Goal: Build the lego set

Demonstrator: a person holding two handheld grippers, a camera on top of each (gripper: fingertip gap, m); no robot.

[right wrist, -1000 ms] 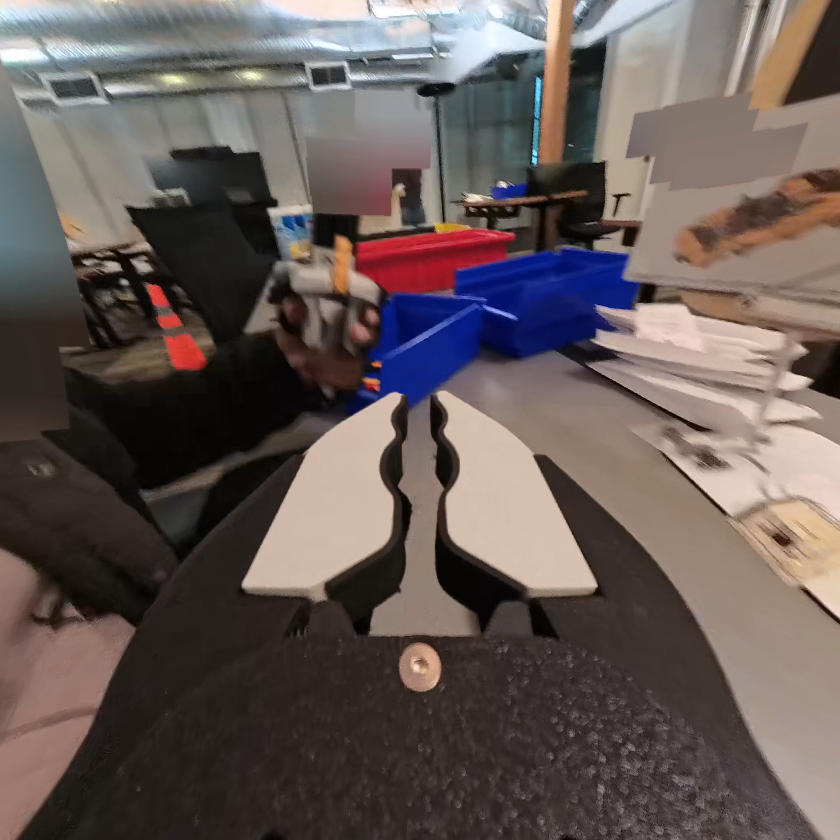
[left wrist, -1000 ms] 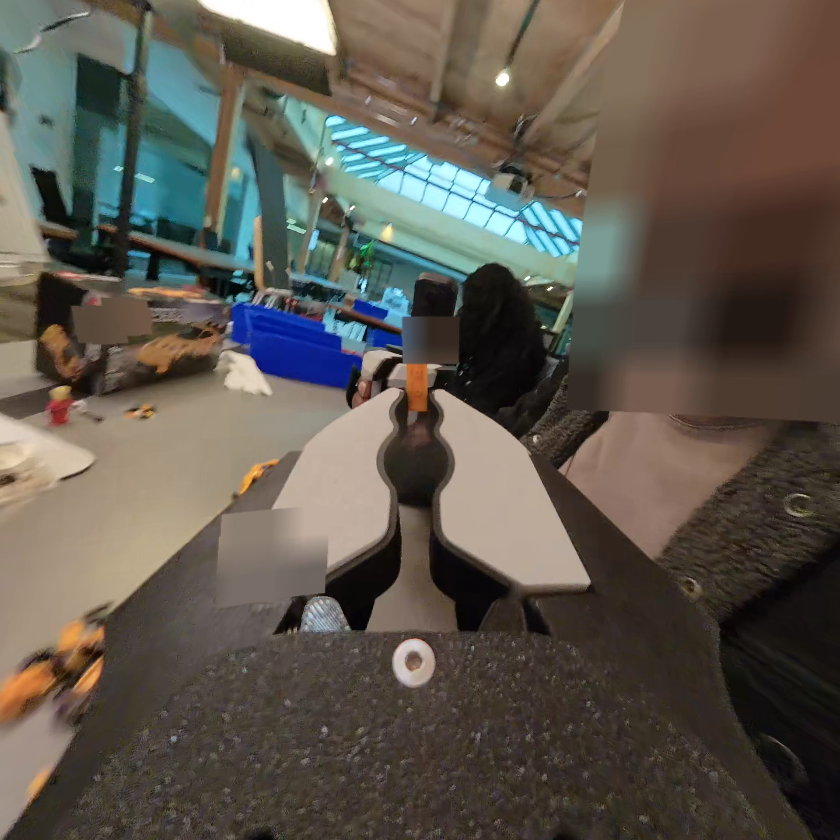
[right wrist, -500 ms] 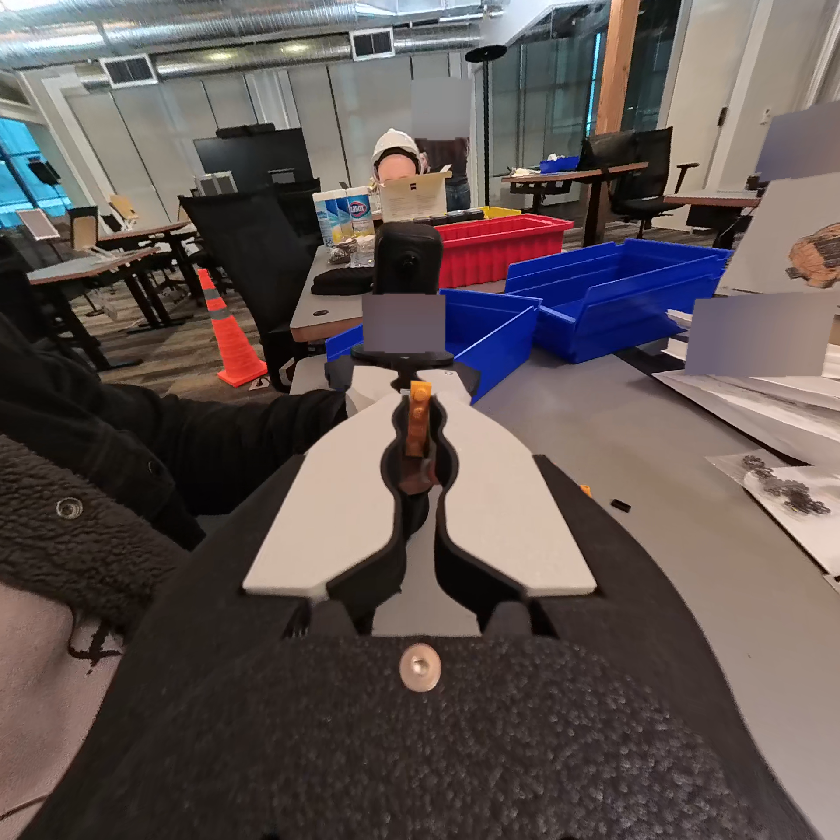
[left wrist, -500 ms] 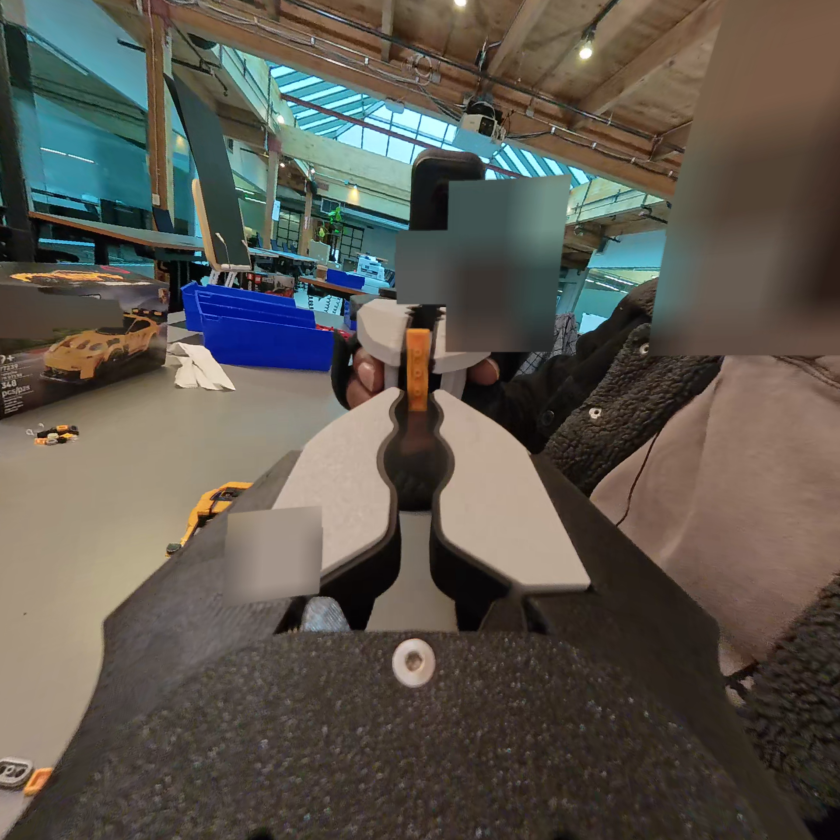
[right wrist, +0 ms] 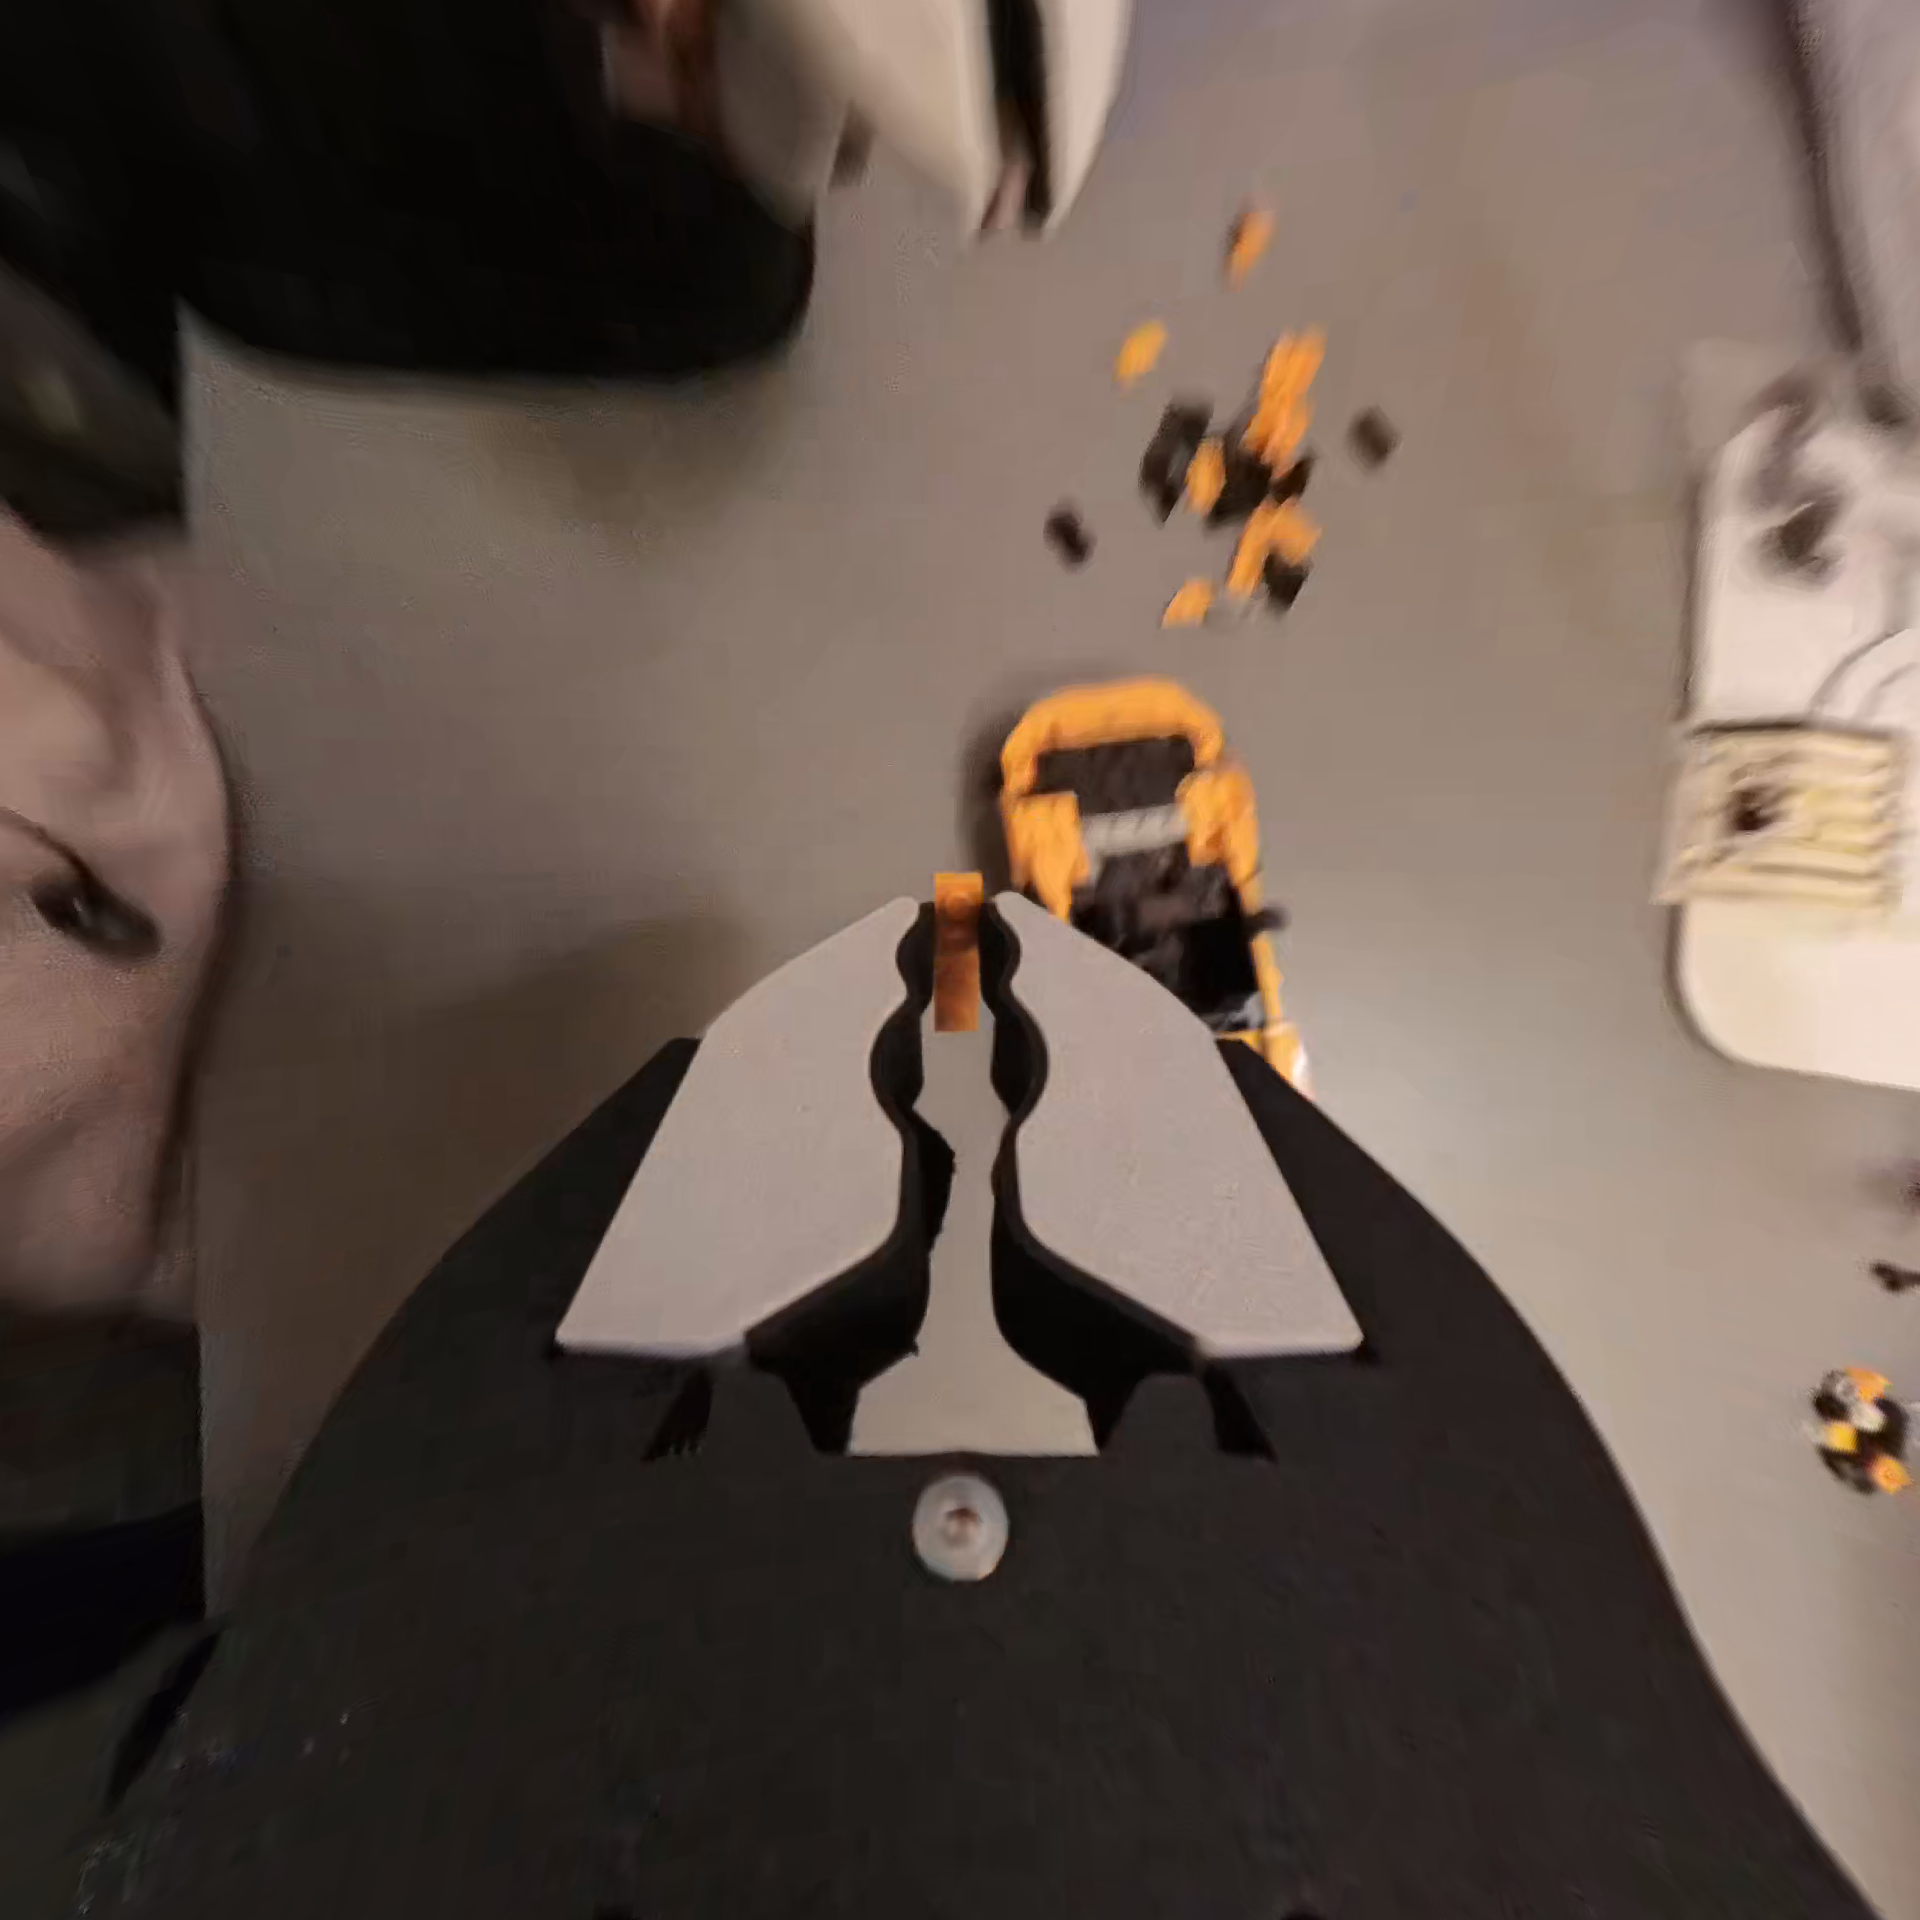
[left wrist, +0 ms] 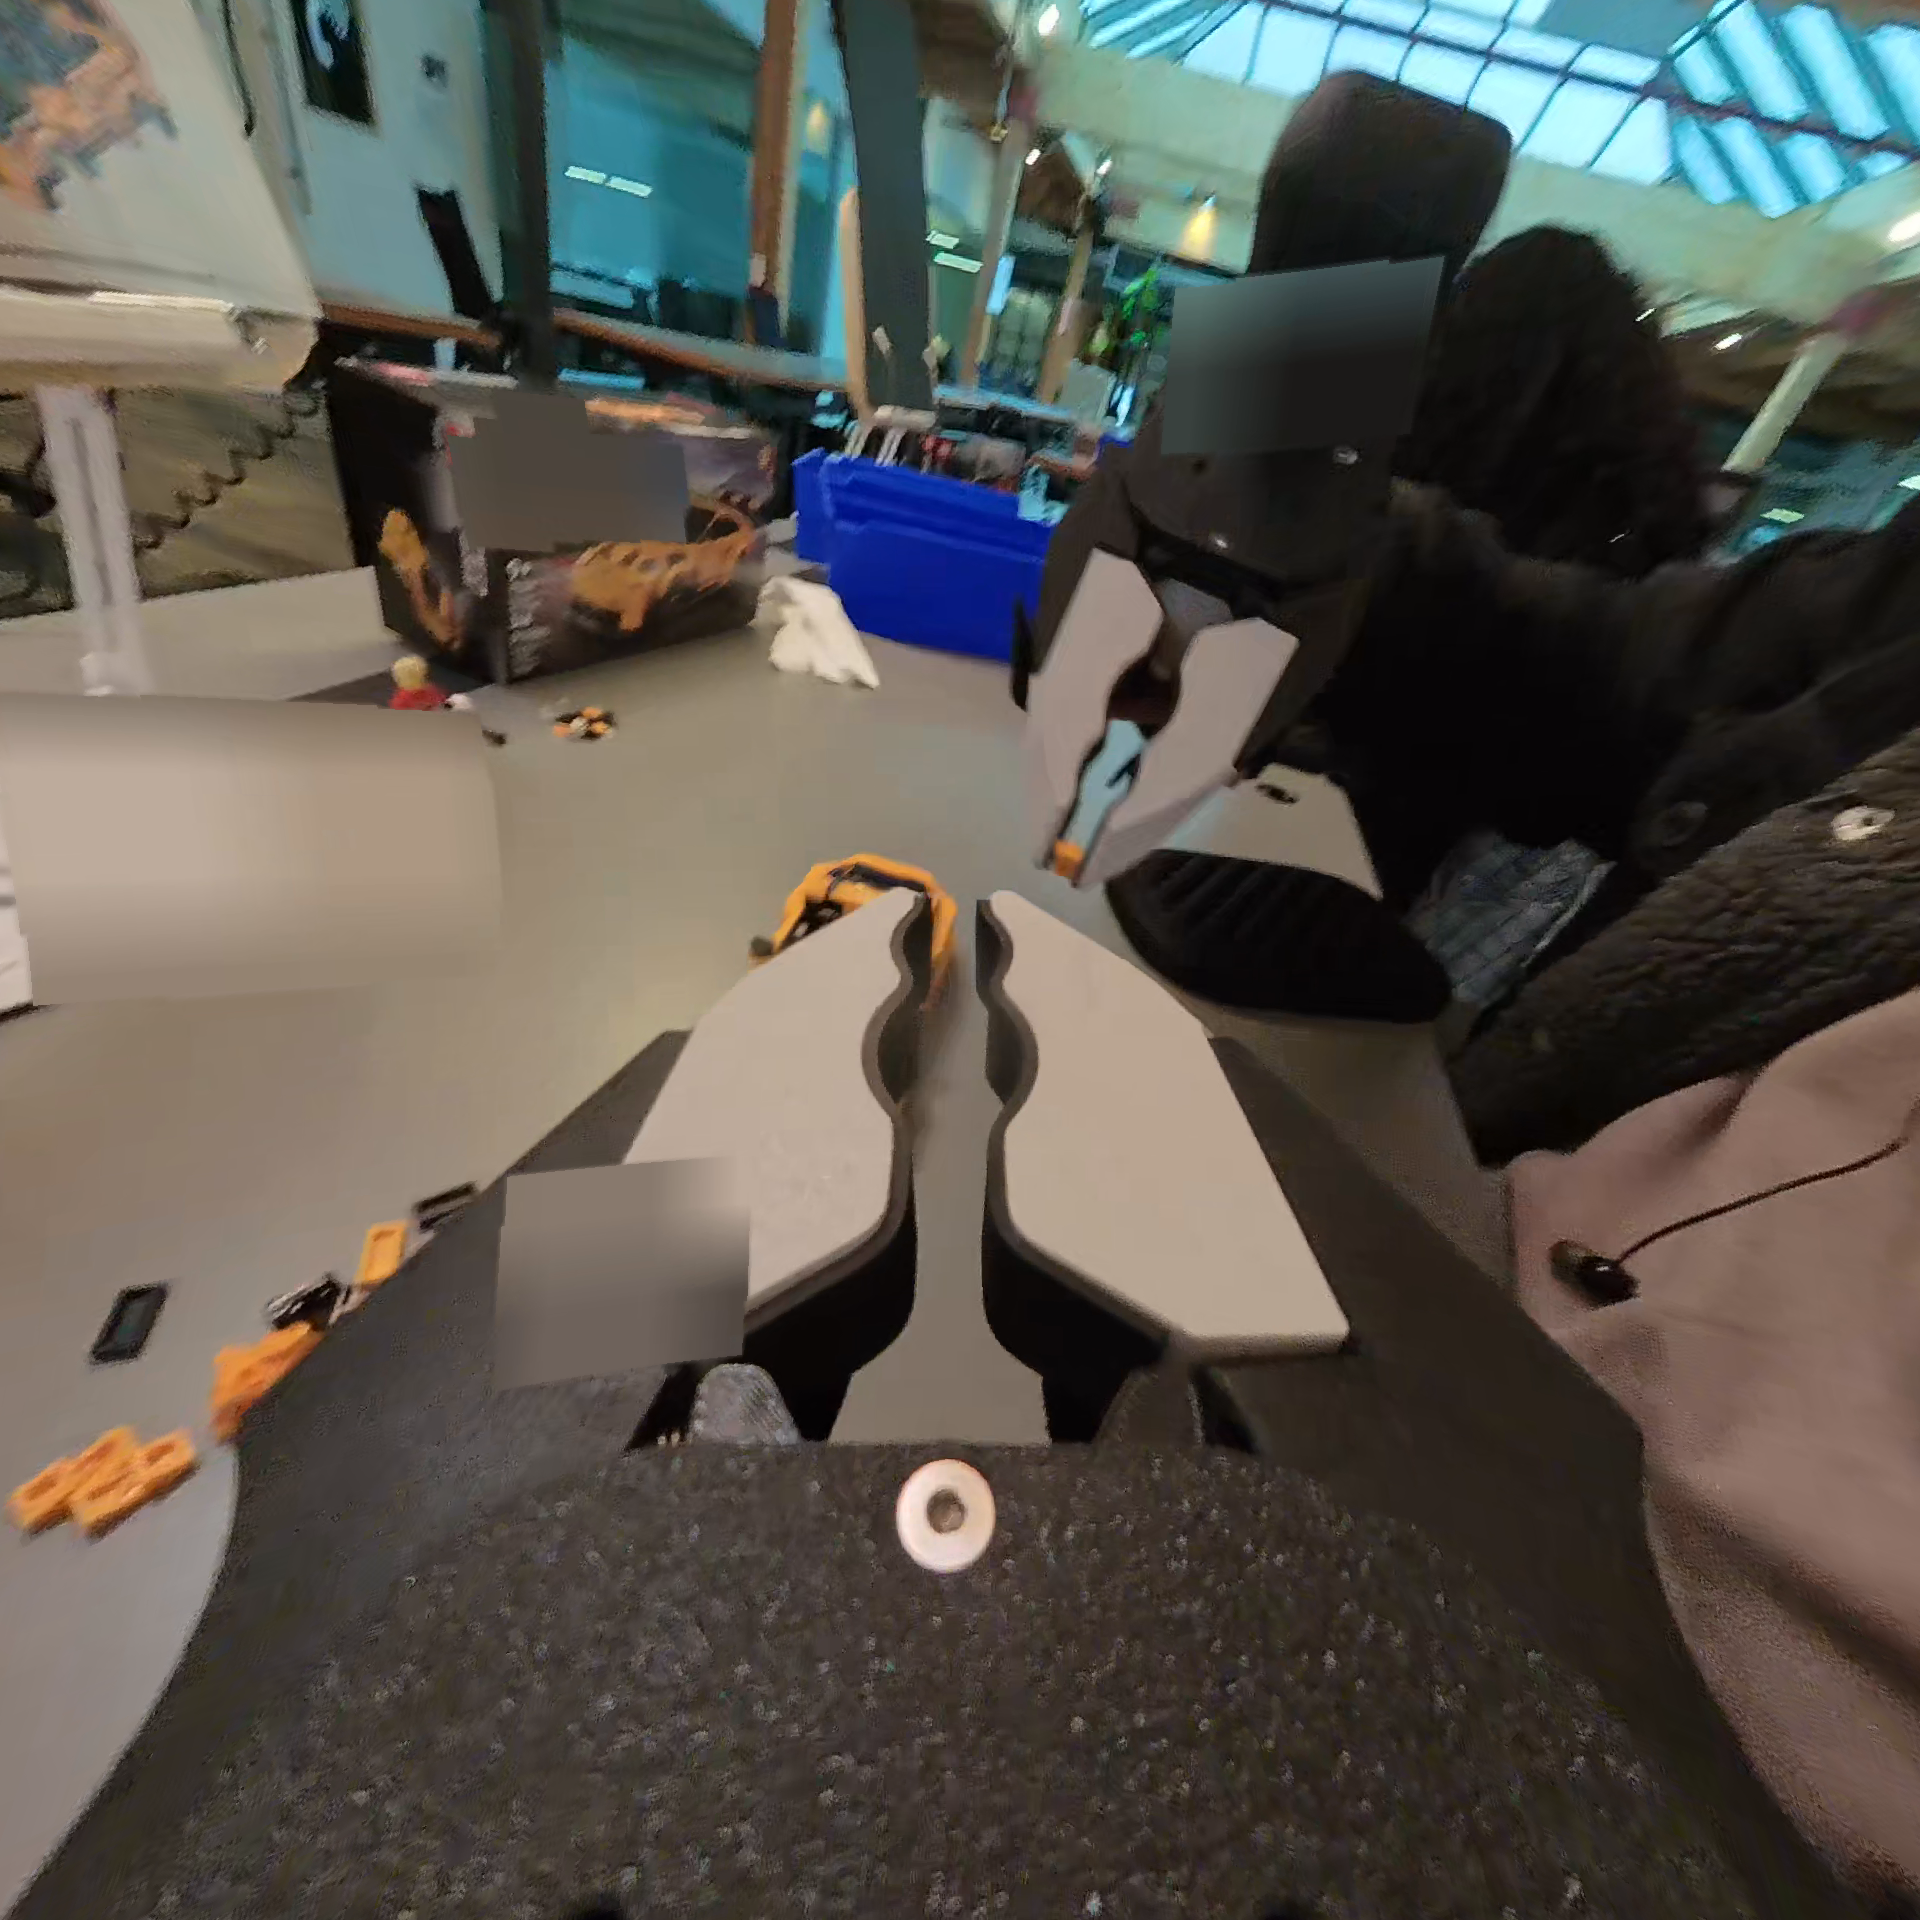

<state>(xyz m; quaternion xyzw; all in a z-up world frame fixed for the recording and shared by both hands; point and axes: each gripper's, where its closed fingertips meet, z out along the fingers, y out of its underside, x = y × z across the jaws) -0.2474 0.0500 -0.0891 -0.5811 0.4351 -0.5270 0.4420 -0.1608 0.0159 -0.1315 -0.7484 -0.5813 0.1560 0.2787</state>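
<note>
Left wrist view: the left gripper (left wrist: 951,914) hangs low over the grey table (left wrist: 675,831), its fingers drawn close with a narrow gap and nothing between them. Just beyond its tips lies the part-built orange car (left wrist: 862,899). To the far right the right gripper (left wrist: 1081,862) points down with a small orange piece (left wrist: 1065,857) showing at its tips. Loose orange and black bricks (left wrist: 114,1475) lie near left; the set's box (left wrist: 582,582) and blue bins (left wrist: 925,551) stand at the far side.

Right wrist view: the right gripper (right wrist: 961,914) looks down on the table (right wrist: 520,727) and pinches a thin orange plate (right wrist: 956,951) upright between its tips. The car (right wrist: 1143,831) sits just right of and beyond the tips, apart from the plate. A scatter of loose pieces (right wrist: 1236,488) lies farther off, an open parts bag (right wrist: 1797,831) to the right. The picture is blurred, so the studs cannot be made out.

The step in hand appears to be seating the plate on the car. To do it well, the right gripper should line the plate squarely over its spot before pressing straight down. The empty left gripper would best steady the car's body, since the light model may slide or tip under a one-sided push.
</note>
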